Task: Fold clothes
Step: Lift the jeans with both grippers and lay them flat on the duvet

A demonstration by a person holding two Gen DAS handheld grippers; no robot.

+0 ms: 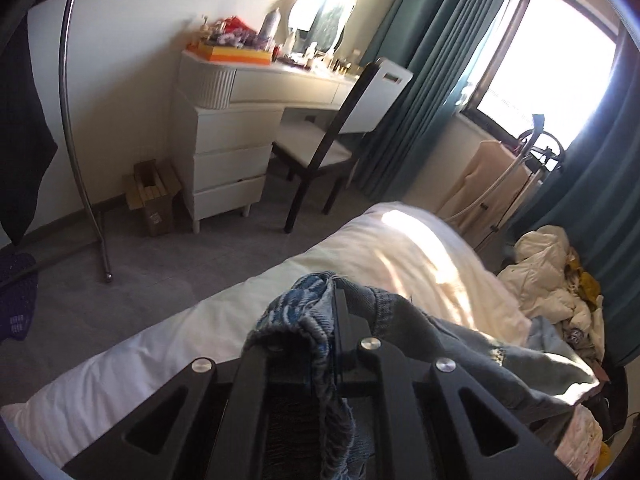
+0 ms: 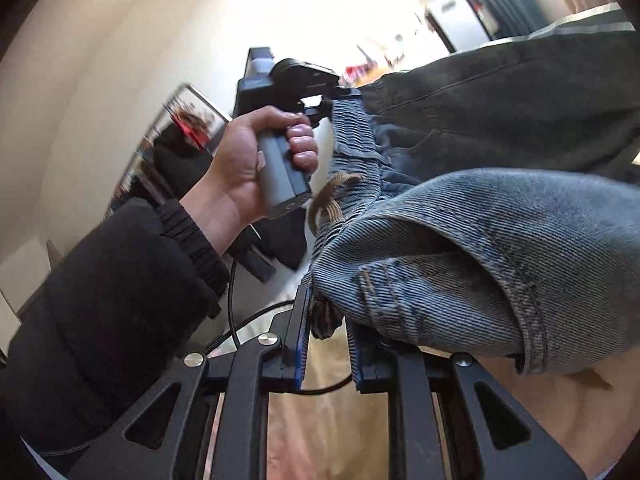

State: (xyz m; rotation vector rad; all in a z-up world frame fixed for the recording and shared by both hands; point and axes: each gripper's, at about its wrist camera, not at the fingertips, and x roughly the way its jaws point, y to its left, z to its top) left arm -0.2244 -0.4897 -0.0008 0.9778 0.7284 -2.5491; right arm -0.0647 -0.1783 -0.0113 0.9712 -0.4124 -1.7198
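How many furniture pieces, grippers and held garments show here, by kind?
Dressing table: 1
Chair: 1
Bed: 1
Grippers, left gripper and right gripper: 2
Jeans, gripped by both: 1
Total: 6

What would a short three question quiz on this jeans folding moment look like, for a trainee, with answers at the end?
1. True or false: both grippers grip the denim jeans.
2. Which furniture stands beside the white dresser? A) dark chair B) sofa C) bookshelf
3. What surface lies below the left gripper?

Key:
1. True: the left gripper is shut on a frayed denim edge, and the right gripper pinches the fabric near the waistband.
2. A, the dark chair with a pale seat.
3. The bed with white bedding.
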